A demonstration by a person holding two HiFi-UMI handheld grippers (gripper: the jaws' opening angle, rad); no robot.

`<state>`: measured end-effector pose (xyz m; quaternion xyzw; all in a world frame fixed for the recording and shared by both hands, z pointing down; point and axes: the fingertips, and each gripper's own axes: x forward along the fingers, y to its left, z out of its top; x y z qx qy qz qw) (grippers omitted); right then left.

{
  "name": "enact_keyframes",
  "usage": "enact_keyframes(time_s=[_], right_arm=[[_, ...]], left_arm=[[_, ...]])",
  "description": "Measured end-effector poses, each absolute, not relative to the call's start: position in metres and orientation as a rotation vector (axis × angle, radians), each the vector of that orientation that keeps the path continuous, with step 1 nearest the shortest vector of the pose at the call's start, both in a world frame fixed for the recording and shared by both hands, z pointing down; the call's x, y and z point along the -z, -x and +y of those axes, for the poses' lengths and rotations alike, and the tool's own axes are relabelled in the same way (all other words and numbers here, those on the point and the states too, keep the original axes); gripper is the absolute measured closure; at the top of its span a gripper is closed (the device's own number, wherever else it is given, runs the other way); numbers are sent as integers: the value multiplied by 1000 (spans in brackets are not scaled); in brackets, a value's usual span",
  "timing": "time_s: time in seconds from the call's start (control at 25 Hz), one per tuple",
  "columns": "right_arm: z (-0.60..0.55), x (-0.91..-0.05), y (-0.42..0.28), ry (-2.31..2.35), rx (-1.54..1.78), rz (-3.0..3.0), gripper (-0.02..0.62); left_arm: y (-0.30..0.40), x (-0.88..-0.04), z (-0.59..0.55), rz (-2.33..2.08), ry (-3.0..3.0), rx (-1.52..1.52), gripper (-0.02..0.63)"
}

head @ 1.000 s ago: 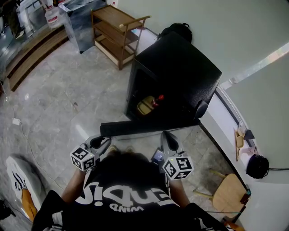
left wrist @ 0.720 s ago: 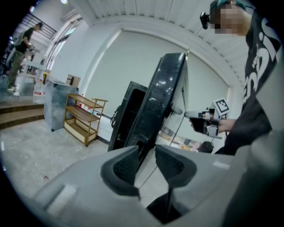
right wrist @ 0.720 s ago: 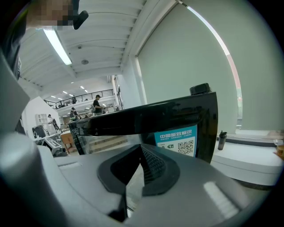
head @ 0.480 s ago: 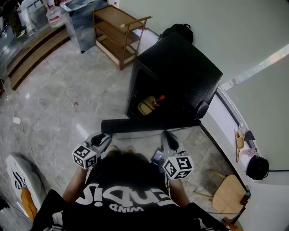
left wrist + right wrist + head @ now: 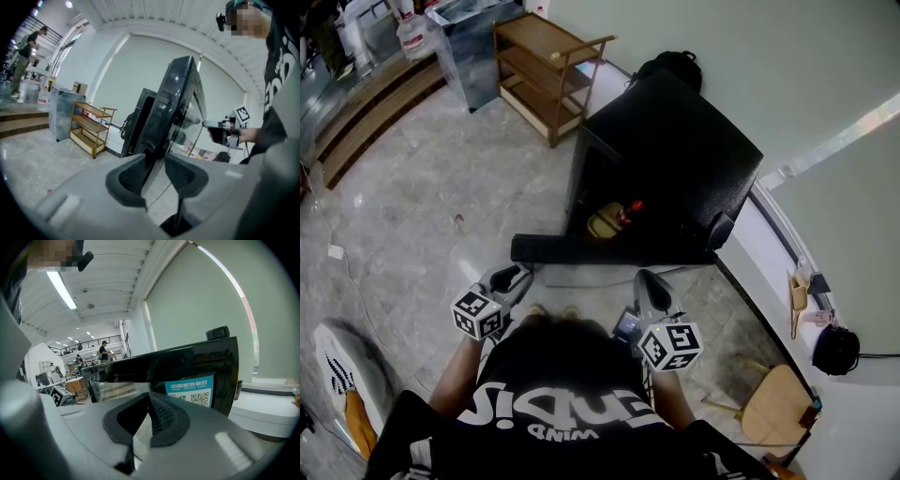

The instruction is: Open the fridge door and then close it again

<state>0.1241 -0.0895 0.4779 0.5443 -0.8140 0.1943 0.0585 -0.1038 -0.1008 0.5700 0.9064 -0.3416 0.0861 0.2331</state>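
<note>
Because the left gripper (image 5: 156, 161) has its jaws apart, and they have just been opening a little wider, it holds nothing. The free edge of the fridge door (image 5: 609, 250) lines up with the gap, just past the pads. I cannot tell whether a pad touches it. The right gripper (image 5: 147, 397) hangs nearer the hinge side with its jaws drawn together at the tips and nothing between them. It faces the door's glossy outer face with its energy label (image 5: 190, 389).

The door stands swung wide, right across the front of the fridge (image 5: 675, 141), so opening looks done and the step in hand is probably closing.

To do that well:
- Press on the outer face close to the free edge, far from the hinge, where a light push turns the door most easily.
- Use the flat of a jaw rather than a pinch, and let the hand follow the door's arc so the contact does not slide off the slick panel.
- Before the door meets the cabinet, bring the jaw tips off the edge so they are not caught in the closing gap.
- Slow down over the last stretch and let the seal take hold. A slam could jolt the yellow item (image 5: 602, 221) and the red-capped bottle (image 5: 630, 208) on the shelf inside.

The right gripper only has to stay out of the sweep. The wooden shelf rack (image 5: 542, 66) beyond the fridge is well apart from it.
</note>
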Motion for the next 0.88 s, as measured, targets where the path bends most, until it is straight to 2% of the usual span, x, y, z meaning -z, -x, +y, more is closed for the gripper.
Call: enact_keyframes(time_s=[0.88], right_arm=[[-94, -475, -121, -1670, -571, -2463, 598]], left_arm=[[97, -568, -171, -947, -2509, -232, 465]])
